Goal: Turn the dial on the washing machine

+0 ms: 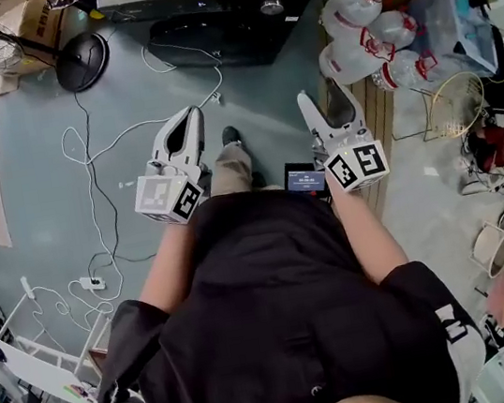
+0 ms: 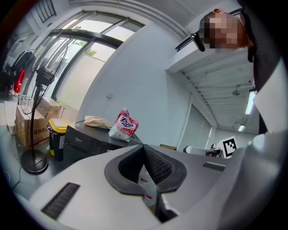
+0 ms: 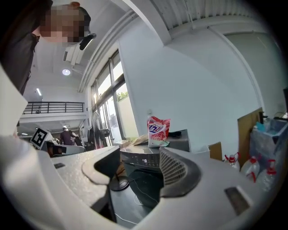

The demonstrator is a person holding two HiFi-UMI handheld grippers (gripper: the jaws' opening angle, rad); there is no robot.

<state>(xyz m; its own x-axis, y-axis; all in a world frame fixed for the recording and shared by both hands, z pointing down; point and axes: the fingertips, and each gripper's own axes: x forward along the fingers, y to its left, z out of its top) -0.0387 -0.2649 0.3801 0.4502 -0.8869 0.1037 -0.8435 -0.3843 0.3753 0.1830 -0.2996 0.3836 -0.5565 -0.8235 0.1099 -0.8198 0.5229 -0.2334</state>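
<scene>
The black washing machine (image 1: pixel 212 8) stands at the top of the head view, with its round silver dial (image 1: pixel 271 5) on the front panel. A red and white pouch (image 3: pixel 157 131) sits on its lid. Both grippers are held out at waist height, well short of the machine. My left gripper (image 1: pixel 186 121) is shut, pads meeting at the tips, with nothing held. My right gripper (image 1: pixel 323 101) is open and empty. Between its pads the right gripper view shows the machine's control panel (image 3: pixel 144 161). In the left gripper view the machine (image 2: pixel 87 139) lies left of the jaws.
A standing fan's round base (image 1: pixel 81 61) rests left of the machine. White cables (image 1: pixel 91 174) and a power strip (image 1: pixel 90 284) trail over the grey floor. Plastic jugs (image 1: pixel 363 36) and a wooden panel (image 1: pixel 377 119) crowd the right. Cardboard boxes (image 2: pixel 31 123) stand behind the fan.
</scene>
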